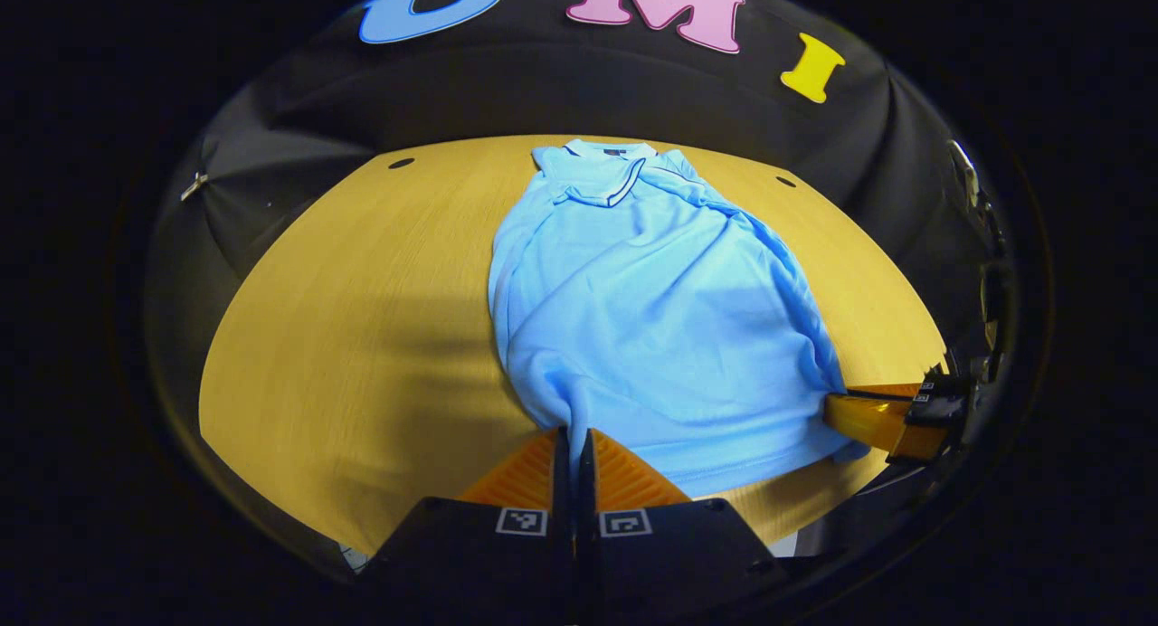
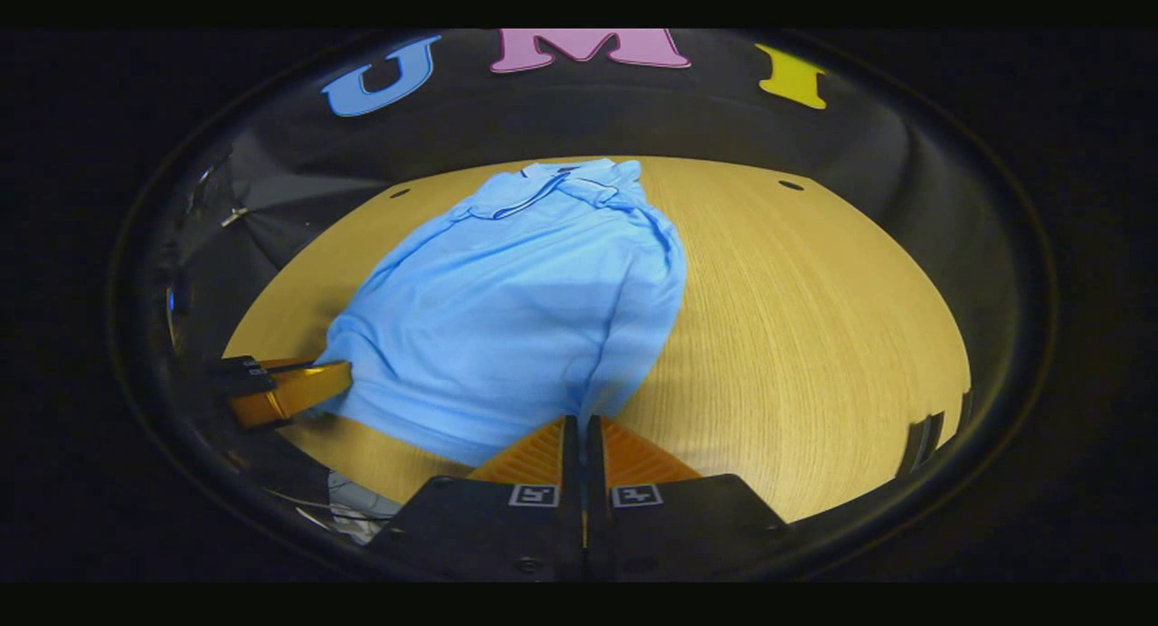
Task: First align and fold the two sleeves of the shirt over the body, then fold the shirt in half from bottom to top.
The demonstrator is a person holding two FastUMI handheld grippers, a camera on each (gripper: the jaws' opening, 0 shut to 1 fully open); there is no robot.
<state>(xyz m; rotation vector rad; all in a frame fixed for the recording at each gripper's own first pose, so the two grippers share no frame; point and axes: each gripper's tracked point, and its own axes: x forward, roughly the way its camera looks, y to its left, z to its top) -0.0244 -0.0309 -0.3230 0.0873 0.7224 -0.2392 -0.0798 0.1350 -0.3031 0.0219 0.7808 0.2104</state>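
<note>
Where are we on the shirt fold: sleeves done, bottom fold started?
Sleeves look done: the light blue shirt lies as a narrow strip on the table, no sleeve sticking out sideways, collar at the far end. In hand: the left gripper and right gripper are each shut on a corner of the hem. Left: carrying the hem up to the collar; the shirt is not yet halved.

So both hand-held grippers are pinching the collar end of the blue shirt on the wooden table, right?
Not the collar end. Both hand-held grippers pinch the hem end of the blue shirt; the left gripper view shows the collar lying at the far side of the wooden table.
</note>
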